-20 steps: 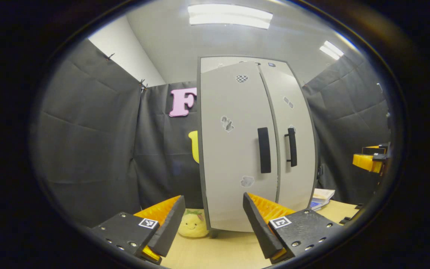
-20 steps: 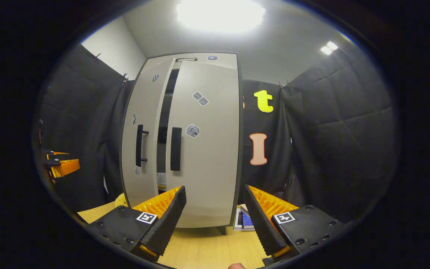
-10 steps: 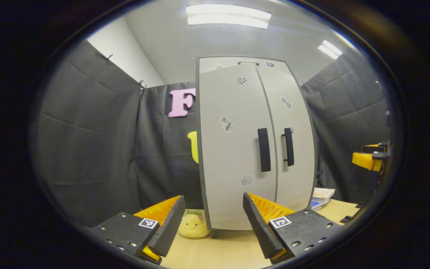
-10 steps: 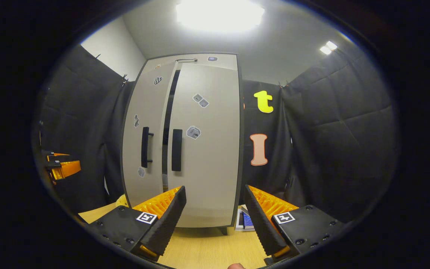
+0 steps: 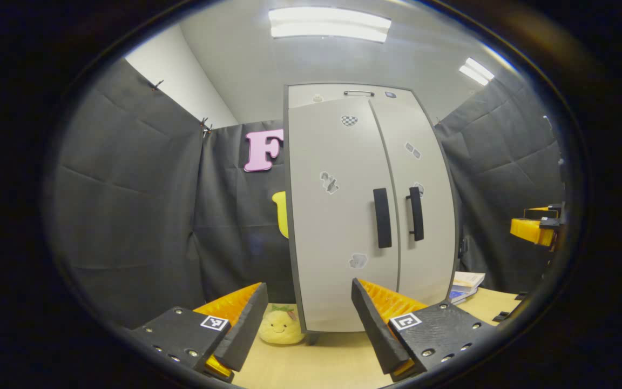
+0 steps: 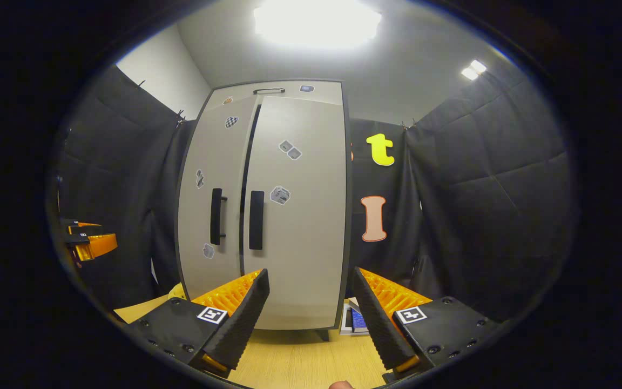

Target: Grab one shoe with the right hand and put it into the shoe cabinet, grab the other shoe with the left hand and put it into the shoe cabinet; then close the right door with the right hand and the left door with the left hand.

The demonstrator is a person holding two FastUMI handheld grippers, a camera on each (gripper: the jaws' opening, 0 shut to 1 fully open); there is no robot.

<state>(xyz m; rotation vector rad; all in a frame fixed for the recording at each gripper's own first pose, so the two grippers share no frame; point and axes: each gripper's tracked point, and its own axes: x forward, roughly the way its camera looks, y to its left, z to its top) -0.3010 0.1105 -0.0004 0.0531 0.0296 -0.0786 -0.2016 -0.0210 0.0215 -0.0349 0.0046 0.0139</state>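
Left gripper (image 5: 306, 319): jaws wide apart, nothing between them, held in front of the shoe cabinet (image 5: 367, 210) and clear of it. Left gripper seen again at the left edge of the right gripper view (image 6: 87, 243), well apart from the cabinet; jaw state not readable there.

Right gripper (image 6: 308, 319): jaws wide apart, nothing between them, held in front of the shoe cabinet (image 6: 268, 210) without touching it. Right gripper seen again at the right edge of the left gripper view (image 5: 535, 229), well apart from the cabinet.

Shoe cabinet: upright on the wooden table (image 5: 316, 362), against the black cloth wall.

Left door (image 5: 338, 216): flush with the cabinet front in the left gripper view. In the right gripper view, left door (image 6: 214, 200) separated from the right door (image 6: 297, 205) by a thin dark gap from top to bottom; fully shut or slightly ajar cannot be told.

Right door (image 5: 424, 205): flat against the cabinet front.

Handles: two dark vertical bars, left handle (image 5: 382, 218) and right handle (image 5: 416, 214), just beside each other at the meeting edges of the doors.

Shoes: no position readable.

Beside the cabinet base: yellow plush toy (image 5: 279, 327) on the table at the left side, stack of books (image 5: 465, 286) at the right side.
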